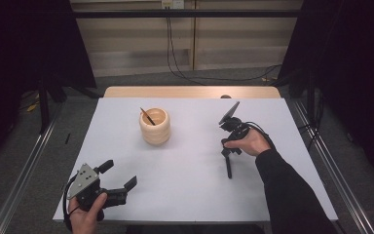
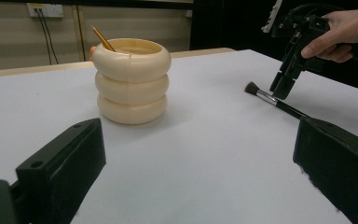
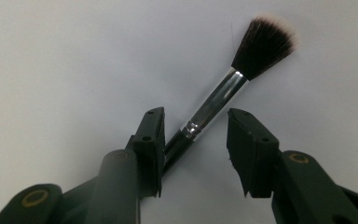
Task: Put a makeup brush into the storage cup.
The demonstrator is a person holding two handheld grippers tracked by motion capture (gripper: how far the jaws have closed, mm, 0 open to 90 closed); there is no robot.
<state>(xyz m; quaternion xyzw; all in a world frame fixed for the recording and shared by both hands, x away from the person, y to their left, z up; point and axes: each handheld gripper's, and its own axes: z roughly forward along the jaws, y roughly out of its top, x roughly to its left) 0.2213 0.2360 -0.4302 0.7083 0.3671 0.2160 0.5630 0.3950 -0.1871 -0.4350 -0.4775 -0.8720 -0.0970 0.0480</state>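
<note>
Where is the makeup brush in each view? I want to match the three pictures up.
High view: makeup brush lies right of centre on the table, under the right gripper.
Left gripper view: upper right, bristles pointing left, below the right gripper.
Right gripper view: centre, between the open jaws, bristles at the upper right.
Shared landmark: the brush's silver ferrule, seen in both gripper views.
</note>
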